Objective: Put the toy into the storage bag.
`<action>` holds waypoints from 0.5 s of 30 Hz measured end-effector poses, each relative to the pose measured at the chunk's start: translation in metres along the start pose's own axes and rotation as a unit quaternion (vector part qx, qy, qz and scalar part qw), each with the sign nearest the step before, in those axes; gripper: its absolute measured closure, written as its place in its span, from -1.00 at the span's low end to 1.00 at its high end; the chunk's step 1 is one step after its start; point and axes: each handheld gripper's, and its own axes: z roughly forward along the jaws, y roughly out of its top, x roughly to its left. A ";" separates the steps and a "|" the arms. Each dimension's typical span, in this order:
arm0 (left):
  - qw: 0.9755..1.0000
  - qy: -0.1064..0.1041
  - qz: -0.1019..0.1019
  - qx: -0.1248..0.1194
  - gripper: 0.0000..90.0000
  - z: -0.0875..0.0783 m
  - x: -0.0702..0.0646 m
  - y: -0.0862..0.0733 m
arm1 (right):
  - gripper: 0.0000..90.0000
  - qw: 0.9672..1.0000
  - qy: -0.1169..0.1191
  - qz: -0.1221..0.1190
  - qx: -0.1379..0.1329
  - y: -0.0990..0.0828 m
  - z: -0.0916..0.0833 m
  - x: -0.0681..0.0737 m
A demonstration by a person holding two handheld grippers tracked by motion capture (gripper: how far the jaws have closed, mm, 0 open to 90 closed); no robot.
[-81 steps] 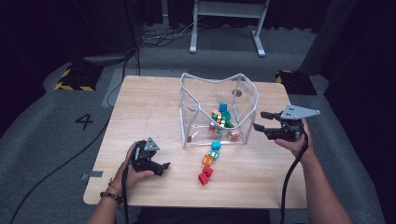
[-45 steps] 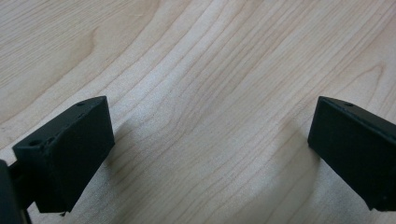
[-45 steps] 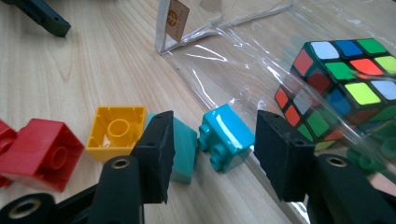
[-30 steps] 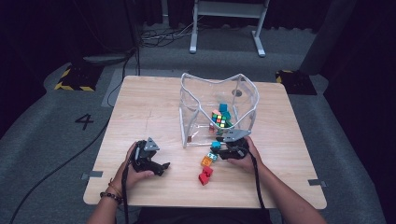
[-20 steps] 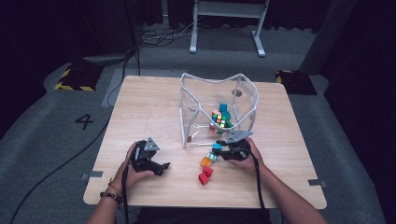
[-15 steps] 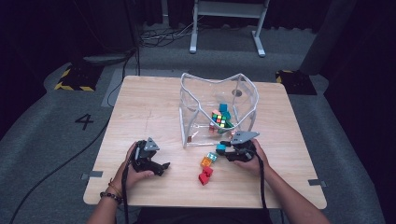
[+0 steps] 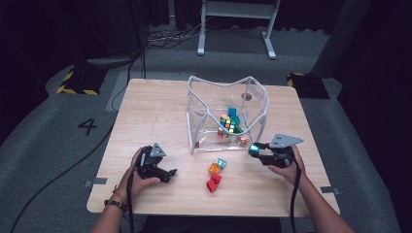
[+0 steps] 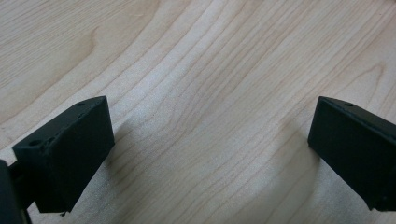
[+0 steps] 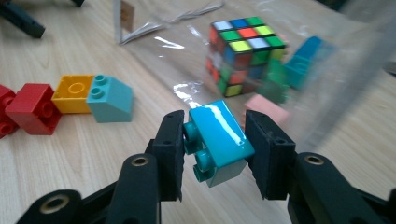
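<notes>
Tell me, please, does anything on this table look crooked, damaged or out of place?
The clear bag looks crumpled: its rim sags in a wavy line. The teal brick sits tilted between the right gripper pads. Three loose bricks lie outside the bag. Nothing looks broken.

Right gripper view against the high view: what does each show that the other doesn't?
Right gripper view alone: the studs on the teal brick and both pads pressing its sides. High view alone: the left gripper resting on the table, jaws apart, and the bag's open rim. Both: the right gripper holding that brick, the cube inside the bag, loose bricks outside it.
</notes>
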 end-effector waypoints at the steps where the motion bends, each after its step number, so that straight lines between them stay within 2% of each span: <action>1: 1.000 0.000 0.000 0.000 -0.99 0.000 0.000 0.000 | 0.32 1.000 -0.006 0.005 -0.004 -0.001 -0.005 -0.003; 5: 1.000 0.000 0.000 0.000 -0.99 0.000 0.000 0.000 | 0.32 0.999 -0.029 0.028 -0.022 -0.001 -0.026 -0.018; 9: 1.000 0.000 0.000 0.000 -0.99 0.000 0.000 0.000 | 0.32 0.997 -0.053 0.039 -0.041 0.009 -0.044 -0.032; 11: 1.000 0.000 0.000 0.000 -0.99 0.000 0.000 0.000 | 0.32 0.996 -0.069 0.036 -0.045 0.015 -0.050 -0.040; 15: 1.000 0.000 0.000 0.000 -0.99 0.000 0.000 0.000 | 0.32 0.995 -0.079 0.036 -0.051 0.027 -0.056 -0.052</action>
